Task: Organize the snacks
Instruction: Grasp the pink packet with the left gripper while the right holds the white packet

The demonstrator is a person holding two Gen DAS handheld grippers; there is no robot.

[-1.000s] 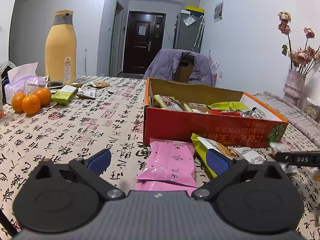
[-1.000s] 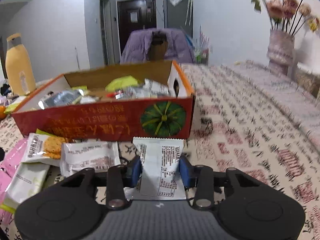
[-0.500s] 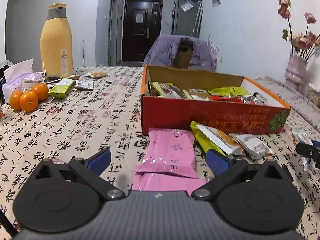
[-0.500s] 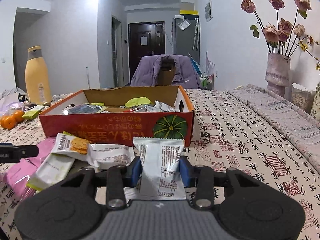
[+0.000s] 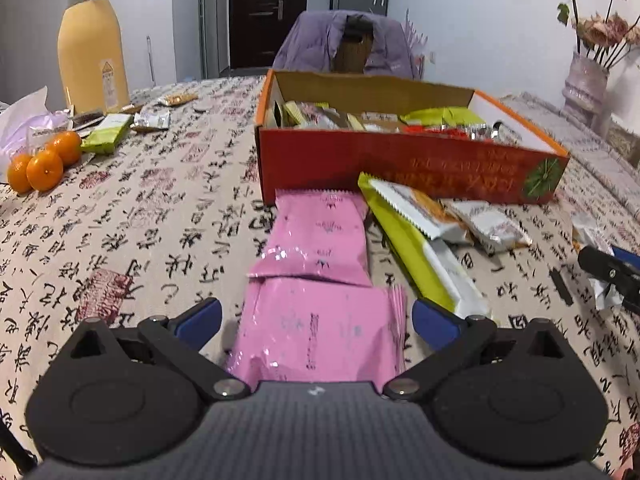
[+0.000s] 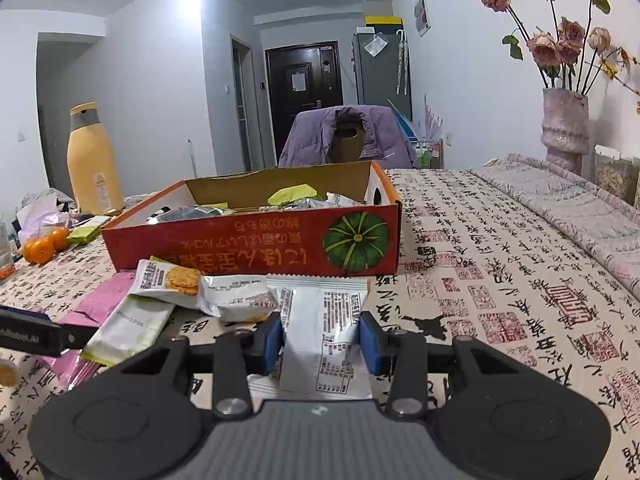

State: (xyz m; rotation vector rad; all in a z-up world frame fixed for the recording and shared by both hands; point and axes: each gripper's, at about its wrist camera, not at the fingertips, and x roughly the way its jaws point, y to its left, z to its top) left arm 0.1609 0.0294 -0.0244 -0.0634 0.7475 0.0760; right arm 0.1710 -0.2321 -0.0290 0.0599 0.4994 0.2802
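R gripper (image 6: 320,338) fingers clamp white pack (image 6: 322,334) low centre, just before box (image 6: 256,246); lift over rim w/o tilt, then drop; L gripper (image 5: 316,318) fingers open astride pink pack (image 5: 320,332).

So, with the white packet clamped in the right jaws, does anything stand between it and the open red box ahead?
Only the box's own front wall. The right gripper holds the white packet low, just short of the red box, so it must clear that rim. The loose packets lie off to the left, outside the straight path.
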